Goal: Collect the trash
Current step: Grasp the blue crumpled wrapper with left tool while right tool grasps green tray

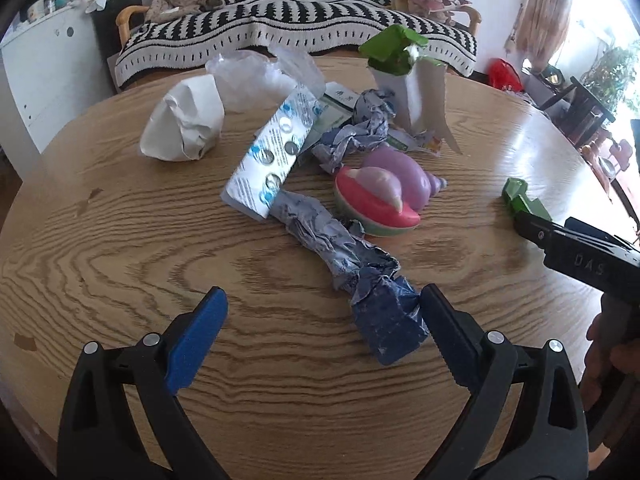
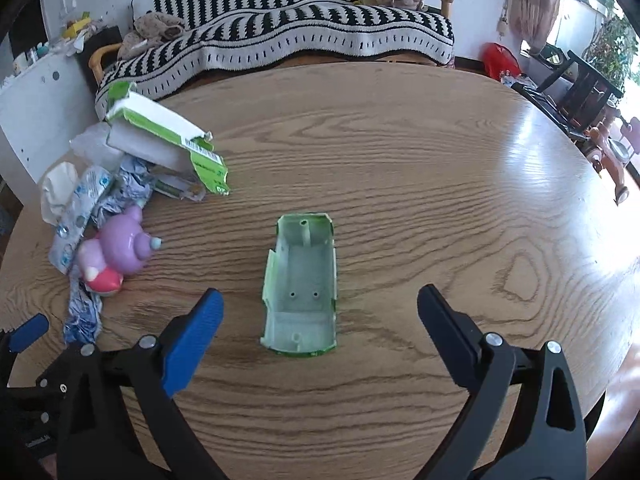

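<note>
A: We are over a round wood-grain worktop, with a sofa under a black-and-white striped throw behind it.

B: Any writing we can read?

A: Very little. The body of the right gripper shows the raised letters "DAS" in the left wrist view. The torn green-and-white carton carries a barcode strip, but its print is too small for us. The blister pack has blue printing we cannot make out.

B: Where does the trash lie?

A: The crumpled blue wrapper runs forward from between the fingers of our left gripper; its dark end touches the right finger. The fingers stand wide apart, holding nothing. Beyond the wrapper lie the blister pack, a crumpled white paper further left, clear plastic, and the upright carton.

B: What stands in the way?

A: A pink and purple toy sits just ahead and right of the wrapper, touching it.

B: And our right gripper?

A: Its fingers are spread wide and empty. A hollow green plastic shell lies open side up between and just ahead of them.
</note>
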A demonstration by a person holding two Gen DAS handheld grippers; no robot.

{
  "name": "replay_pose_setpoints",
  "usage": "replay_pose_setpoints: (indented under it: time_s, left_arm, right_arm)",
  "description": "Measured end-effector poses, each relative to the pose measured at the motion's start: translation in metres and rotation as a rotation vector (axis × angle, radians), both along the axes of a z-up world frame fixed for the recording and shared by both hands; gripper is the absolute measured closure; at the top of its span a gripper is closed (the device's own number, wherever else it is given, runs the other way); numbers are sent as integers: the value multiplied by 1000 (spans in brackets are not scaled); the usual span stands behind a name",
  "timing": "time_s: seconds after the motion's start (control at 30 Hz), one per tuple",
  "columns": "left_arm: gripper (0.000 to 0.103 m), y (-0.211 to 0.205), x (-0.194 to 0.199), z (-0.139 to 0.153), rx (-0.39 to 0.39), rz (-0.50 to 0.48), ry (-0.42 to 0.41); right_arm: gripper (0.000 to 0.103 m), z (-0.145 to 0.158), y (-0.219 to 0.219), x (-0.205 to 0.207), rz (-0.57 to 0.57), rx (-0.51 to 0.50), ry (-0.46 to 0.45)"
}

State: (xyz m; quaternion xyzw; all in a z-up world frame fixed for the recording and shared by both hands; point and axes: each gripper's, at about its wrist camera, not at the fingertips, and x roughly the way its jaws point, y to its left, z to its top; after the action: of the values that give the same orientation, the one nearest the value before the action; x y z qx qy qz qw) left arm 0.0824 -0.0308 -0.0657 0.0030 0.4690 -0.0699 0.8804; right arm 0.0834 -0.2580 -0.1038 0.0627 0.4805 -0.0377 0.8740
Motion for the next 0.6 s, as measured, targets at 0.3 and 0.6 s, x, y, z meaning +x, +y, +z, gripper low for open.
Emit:
replay_pose_setpoints:
  time_s: [0.3, 0.6]
  left_arm:
    - [33, -2, 8, -9, 15, 58, 23]
    - [77, -3, 2, 1, 55, 75, 20]
  right_arm:
    - [59, -9, 2, 6, 31, -32, 28]
    - [69, 10, -3, -3, 37, -2, -9]
